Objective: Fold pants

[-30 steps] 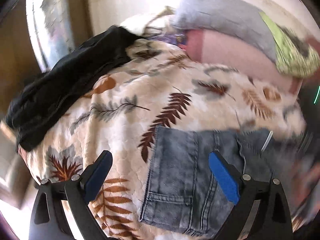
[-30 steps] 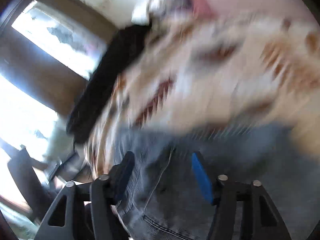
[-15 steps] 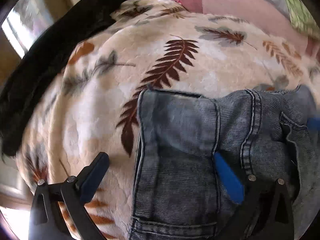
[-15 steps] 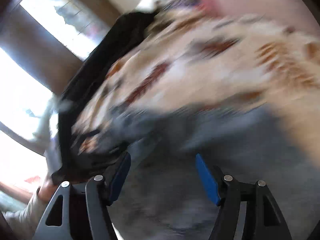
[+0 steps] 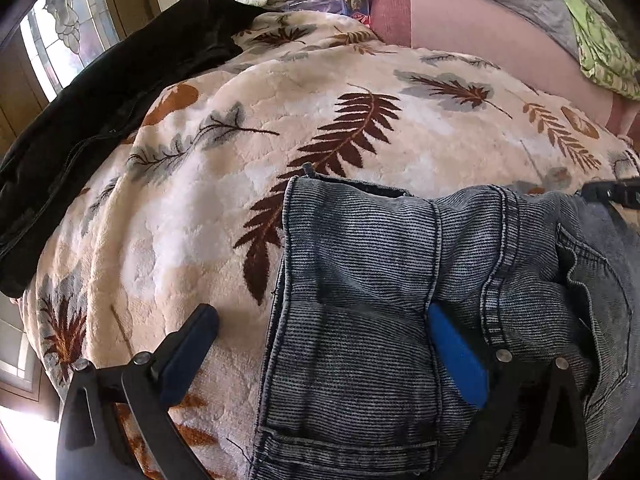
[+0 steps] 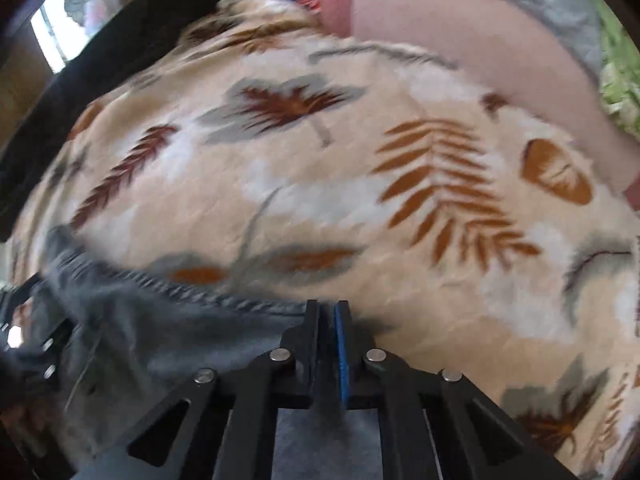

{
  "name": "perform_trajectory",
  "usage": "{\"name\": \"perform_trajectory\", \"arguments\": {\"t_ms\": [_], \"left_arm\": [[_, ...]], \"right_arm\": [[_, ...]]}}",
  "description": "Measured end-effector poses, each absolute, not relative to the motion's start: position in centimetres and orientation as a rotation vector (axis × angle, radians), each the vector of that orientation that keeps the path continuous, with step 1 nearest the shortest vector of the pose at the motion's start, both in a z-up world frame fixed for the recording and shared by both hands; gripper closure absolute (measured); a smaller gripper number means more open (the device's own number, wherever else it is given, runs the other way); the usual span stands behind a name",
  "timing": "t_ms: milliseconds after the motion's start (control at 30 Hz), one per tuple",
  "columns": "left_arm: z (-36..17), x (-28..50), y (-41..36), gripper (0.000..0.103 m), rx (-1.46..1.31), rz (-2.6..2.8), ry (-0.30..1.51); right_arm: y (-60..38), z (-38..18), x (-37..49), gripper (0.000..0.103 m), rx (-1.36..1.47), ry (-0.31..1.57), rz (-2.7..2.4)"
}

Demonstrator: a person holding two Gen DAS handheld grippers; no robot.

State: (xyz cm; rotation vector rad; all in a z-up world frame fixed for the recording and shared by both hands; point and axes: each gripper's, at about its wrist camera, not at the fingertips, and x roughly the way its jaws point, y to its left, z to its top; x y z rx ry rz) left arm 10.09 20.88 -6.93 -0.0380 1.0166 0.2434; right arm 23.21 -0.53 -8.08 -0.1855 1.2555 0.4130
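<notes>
**Jeans on leaf blanket: one claw spread, one pressed together at the denim edge**

Pants (image 5: 360, 280): grey-blue washed denim, lying on the blanket, filling the lower centre and lower right of the left wrist frame. Waistband and a stitched seam run across the upper part of the cloth; a pocket edge shows low in the frame. In the right wrist frame the same denim (image 6: 160, 332) sits lower left, blurred, its stitched edge running toward the frame's bottom centre.

Left claw (image 5: 320, 356): spread wide. One finger rests over bare blanket at lower left, the other, with a blue pad, lies against the denim at lower right. A strip of the pants lies between them; pads not pressing it.

Right claw (image 6: 328, 316): jaws have just been closing and now stand pressed together at the denim's edge, bottom centre. Whether cloth is caught between the pads cannot be told.

Blanket (image 5: 200, 220): cream plush, brown and grey leaf print. Black garment (image 5: 100, 100) lies along its upper left edge. Pink cushion (image 5: 480, 28) and green-patterned cloth (image 5: 600, 40) at upper right.
</notes>
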Motion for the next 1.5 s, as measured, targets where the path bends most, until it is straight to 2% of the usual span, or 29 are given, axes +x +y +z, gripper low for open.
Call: {"name": "perform_trajectory", "arguments": {"t_ms": [100,233,267,333,367,433,500,667,733,767,800,833,867,933,1033,1200,1300,1500], "left_arm": [[-7.0,10.0,20.9,0.000,-0.038,0.243,1.010],[-7.0,10.2,20.7,0.000,-0.037,0.249,1.005],[-7.0,10.1,20.7,0.000,-0.037,0.251,1.004],[-7.0,10.1,20.7,0.000,-0.040,0.252,1.003],[-7.0,10.1,20.7,0.000,-0.041,0.252,1.003],[-7.0,10.1,20.7,0.000,-0.043,0.254,0.999],[-6.9,10.1,20.7,0.000,-0.045,0.254,0.991],[-5.8,9.7,21.2,0.000,-0.081,0.241,0.993],[-4.2,8.5,21.0,0.000,-0.086,0.266,0.965],[-3.2,7.4,20.5,0.000,-0.090,0.269,0.930],[-2.3,6.6,19.8,0.000,-0.093,0.251,0.909],[-1.8,6.0,19.2,0.000,-0.094,0.234,0.897],[-1.2,5.2,18.4,0.000,-0.096,0.214,0.884],[-1.5,4.7,16.9,0.000,-0.057,0.171,0.898],[-6.0,6.1,14.9,0.000,0.103,0.185,1.047],[-4.2,5.7,16.3,0.000,-0.015,0.195,1.007],[-1.7,4.8,15.7,0.000,-0.018,0.152,0.892],[0.8,5.2,12.0,0.000,-0.073,0.007,0.788]], "right_arm": [[-1.1,-8.0,23.5,0.096,-0.172,1.223,0.382],[-3.6,-4.5,22.3,0.092,-0.052,1.111,0.296],[-4.0,-3.5,21.5,0.088,0.007,1.098,0.327],[-3.9,-3.0,19.8,0.070,0.117,1.136,0.443],[-3.5,-3.5,19.2,0.052,0.160,1.170,0.510],[-2.6,-5.9,18.3,0.036,0.157,1.234,0.576],[-2.6,-9.3,18.9,0.040,0.079,1.307,0.472],[-4.6,-5.0,17.9,0.040,0.242,1.164,0.554],[-5.5,-4.8,18.1,0.029,0.247,1.141,0.528],[-6.0,-5.7,18.5,0.020,0.255,1.167,0.499],[-6.2,-7.4,19.0,0.016,0.253,1.230,0.457],[-6.6,-9.9,20.0,0.016,0.272,1.334,0.436],[-7.0,-9.6,20.1,0.015,0.304,1.294,0.456],[-7.2,-7.7,19.9,0.015,0.337,1.297,0.476],[-7.8,-3.5,17.5,0.016,0.322,1.186,0.535],[-14.2,0.4,9.5,0.016,0.398,1.088,0.509],[-20.3,-0.1,3.9,0.016,0.475,1.095,0.389],[-31.5,-4.4,-5.5,0.016,0.795,1.087,0.123]]}}
